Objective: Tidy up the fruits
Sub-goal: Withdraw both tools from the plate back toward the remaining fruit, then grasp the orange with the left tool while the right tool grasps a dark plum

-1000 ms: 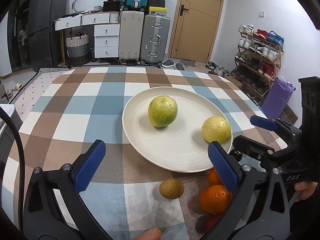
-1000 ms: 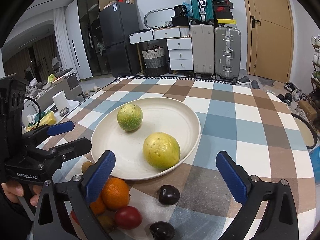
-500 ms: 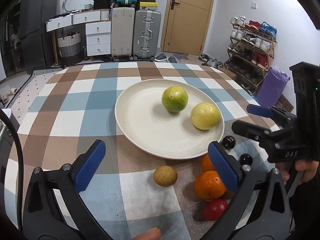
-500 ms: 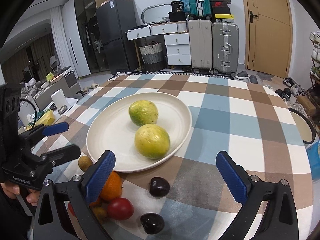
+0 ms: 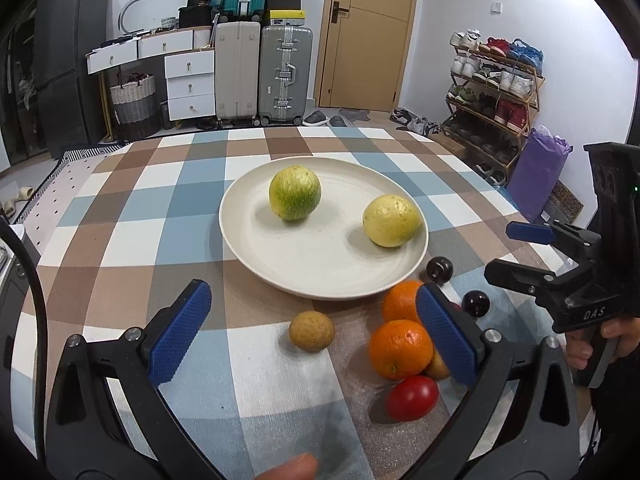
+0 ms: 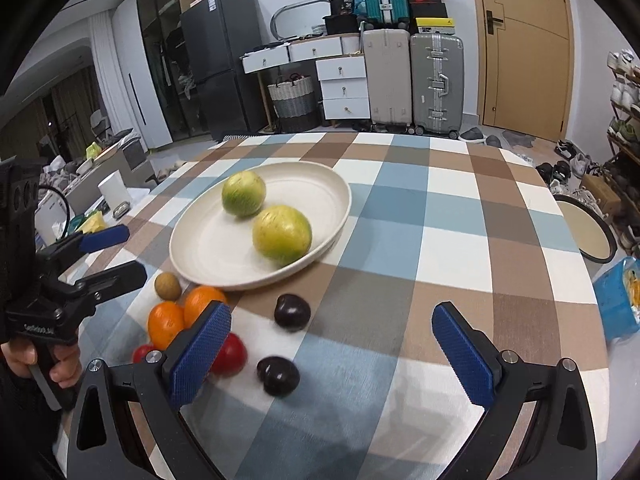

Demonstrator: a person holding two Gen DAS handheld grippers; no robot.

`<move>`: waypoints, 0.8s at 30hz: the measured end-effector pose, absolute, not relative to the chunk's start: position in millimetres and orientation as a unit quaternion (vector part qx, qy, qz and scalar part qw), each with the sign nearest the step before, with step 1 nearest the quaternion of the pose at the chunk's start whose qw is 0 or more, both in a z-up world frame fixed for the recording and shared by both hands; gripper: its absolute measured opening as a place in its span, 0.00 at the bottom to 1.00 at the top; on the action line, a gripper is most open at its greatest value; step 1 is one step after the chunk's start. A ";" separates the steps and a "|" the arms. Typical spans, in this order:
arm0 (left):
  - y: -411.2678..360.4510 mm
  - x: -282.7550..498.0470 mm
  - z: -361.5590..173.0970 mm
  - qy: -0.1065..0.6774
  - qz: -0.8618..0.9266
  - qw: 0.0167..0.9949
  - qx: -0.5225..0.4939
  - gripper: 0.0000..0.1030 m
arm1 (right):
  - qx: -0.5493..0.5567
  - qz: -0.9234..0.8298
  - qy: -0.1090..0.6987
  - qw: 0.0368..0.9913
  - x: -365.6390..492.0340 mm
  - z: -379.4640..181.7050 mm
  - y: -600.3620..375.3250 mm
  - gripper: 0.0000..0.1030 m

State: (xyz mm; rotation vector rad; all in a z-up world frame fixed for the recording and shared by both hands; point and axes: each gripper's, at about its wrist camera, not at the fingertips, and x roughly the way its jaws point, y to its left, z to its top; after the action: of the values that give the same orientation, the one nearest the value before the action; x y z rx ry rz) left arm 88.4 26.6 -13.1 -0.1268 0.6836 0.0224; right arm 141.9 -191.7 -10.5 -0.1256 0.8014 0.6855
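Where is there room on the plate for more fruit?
The plate is bare in front, between the green fruit, the yellow fruit and the near rim. The tablecloth just off that rim is crowded with oranges and small fruit.

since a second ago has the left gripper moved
Yes. The left gripper has backed away from the plate; the small brown fruit now lies between its open fingers.
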 end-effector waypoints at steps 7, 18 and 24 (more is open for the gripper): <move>18.2 86.6 -18.7 0.350 -0.002 0.935 -0.055 0.99 | -0.070 0.329 0.397 0.854 130.1 -21.3 -190.9 1.00; -1.5 70.2 -21.9 0.362 -0.030 0.930 -0.049 0.97 | -0.090 0.332 0.420 0.840 117.5 -29.0 -186.6 0.99; -5.4 71.9 -23.6 0.372 -0.043 0.925 -0.054 0.90 | -0.096 0.337 0.431 0.832 113.8 -32.1 -185.4 0.96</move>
State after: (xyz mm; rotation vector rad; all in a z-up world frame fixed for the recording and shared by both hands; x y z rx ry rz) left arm 71.9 -5.4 -23.6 -0.1111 0.7640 -0.0879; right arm 113.8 -185.4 -32.1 -0.2027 0.9132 0.7148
